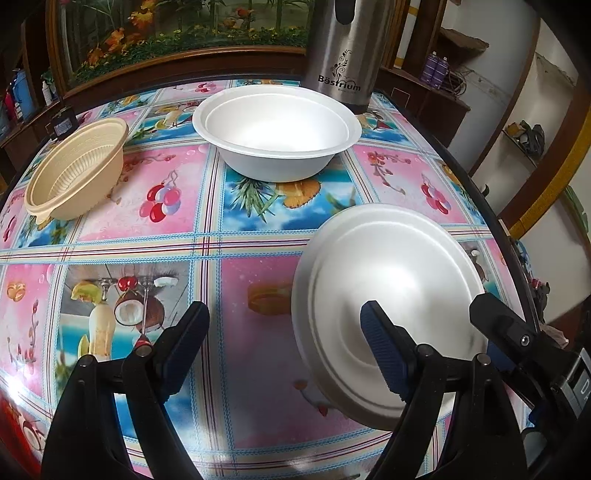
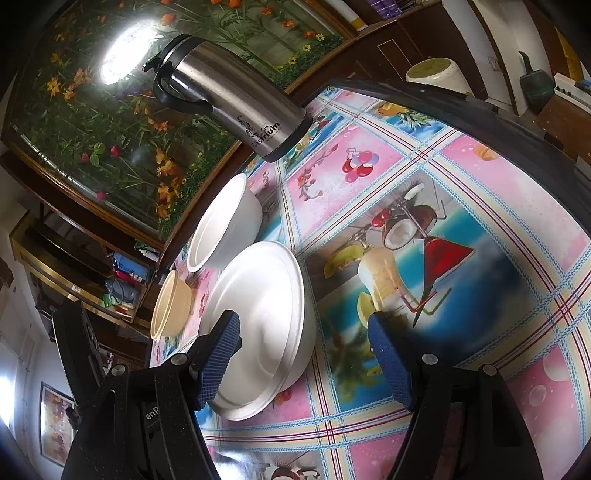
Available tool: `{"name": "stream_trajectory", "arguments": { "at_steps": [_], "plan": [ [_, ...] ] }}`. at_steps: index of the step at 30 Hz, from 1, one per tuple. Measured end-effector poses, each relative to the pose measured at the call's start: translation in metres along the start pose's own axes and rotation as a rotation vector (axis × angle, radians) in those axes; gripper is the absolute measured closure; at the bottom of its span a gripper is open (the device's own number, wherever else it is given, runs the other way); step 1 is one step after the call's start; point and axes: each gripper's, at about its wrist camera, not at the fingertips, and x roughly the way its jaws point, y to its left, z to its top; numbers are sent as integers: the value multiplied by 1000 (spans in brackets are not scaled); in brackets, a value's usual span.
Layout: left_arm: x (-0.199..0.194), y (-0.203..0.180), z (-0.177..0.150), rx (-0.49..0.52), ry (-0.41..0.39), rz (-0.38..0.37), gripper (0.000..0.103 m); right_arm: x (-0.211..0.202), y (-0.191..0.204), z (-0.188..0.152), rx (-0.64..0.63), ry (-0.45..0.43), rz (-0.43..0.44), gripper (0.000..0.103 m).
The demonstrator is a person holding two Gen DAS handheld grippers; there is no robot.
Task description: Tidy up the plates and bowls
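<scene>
A white foam plate [image 1: 388,295] lies upside down on the table at the near right; it also shows in the right wrist view [image 2: 266,325]. A white bowl [image 1: 277,133] stands upright at the far middle, and shows in the right wrist view [image 2: 221,229]. A beige ribbed bowl [image 1: 77,170] stands at the far left, and shows in the right wrist view [image 2: 171,308]. My left gripper [image 1: 284,332] is open and empty, its right finger over the plate. My right gripper [image 2: 303,347] is open around the plate's near rim; it also shows in the left wrist view [image 1: 495,317].
A steel thermos jug [image 1: 343,51] stands at the table's far edge behind the white bowl. The table [image 1: 147,236] has a colourful fruit-print cloth. A framed flower picture [image 1: 166,33] stands behind it. Shelves with bottles are at the right.
</scene>
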Motion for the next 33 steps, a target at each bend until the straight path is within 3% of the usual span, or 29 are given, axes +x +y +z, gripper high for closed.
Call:
{"name": "stream_trajectory", "arguments": {
  "at_steps": [33],
  "plan": [
    [9, -4, -8, 28, 20, -39, 19, 4, -2, 2, -21, -14, -46, 34]
  ]
}}
